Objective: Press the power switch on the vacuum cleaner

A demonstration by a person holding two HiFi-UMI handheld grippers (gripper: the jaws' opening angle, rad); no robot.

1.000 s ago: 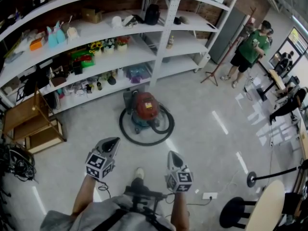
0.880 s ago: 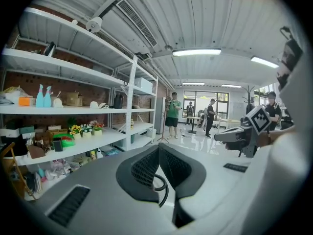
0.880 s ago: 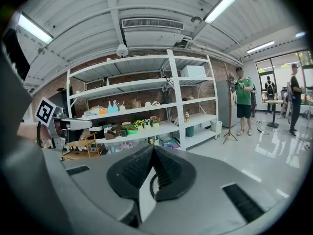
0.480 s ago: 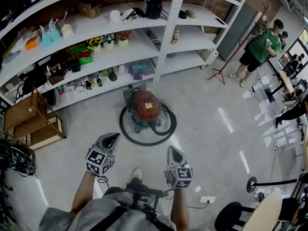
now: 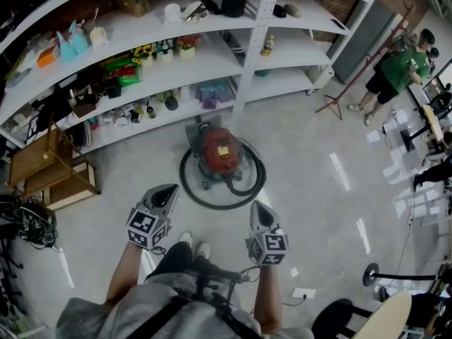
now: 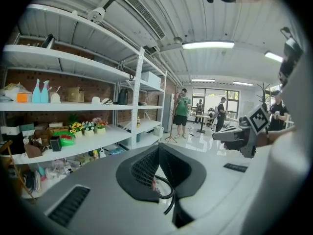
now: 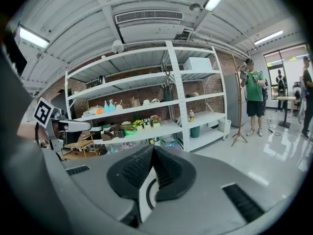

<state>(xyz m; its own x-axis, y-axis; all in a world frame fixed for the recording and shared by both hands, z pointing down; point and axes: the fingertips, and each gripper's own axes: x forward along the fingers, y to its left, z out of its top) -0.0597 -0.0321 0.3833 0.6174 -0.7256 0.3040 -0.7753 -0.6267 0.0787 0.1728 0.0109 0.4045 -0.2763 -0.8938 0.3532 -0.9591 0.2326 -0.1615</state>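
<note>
- Left gripper (image 5: 168, 191) and right gripper (image 5: 257, 208) are carried low in front of the person. Each has its jaws pressed together with nothing between them.
- Both tips point toward the far side of the floor. Neither touches anything.
- The vacuum cleaner (image 5: 219, 151), a red canister, stands on the floor beyond the tips and well apart from them, roughly between the lines of the two grippers.
- A black hose (image 5: 212, 202) lies coiled round the canister. Its near loop is the closest part to the person's shoes (image 5: 193, 246).
- A white shelving rack (image 5: 263, 27) stands just beyond the canister.
- The power switch is too small to pick out on the red housing.
- Judged step: approach, with no press yet made.
- Recommended method: move closer without stepping on the hose loop, then find the switch on the housing. Use one closed jaw tip as the pressing point, push squarely, and keep the other gripper clear.
</note>
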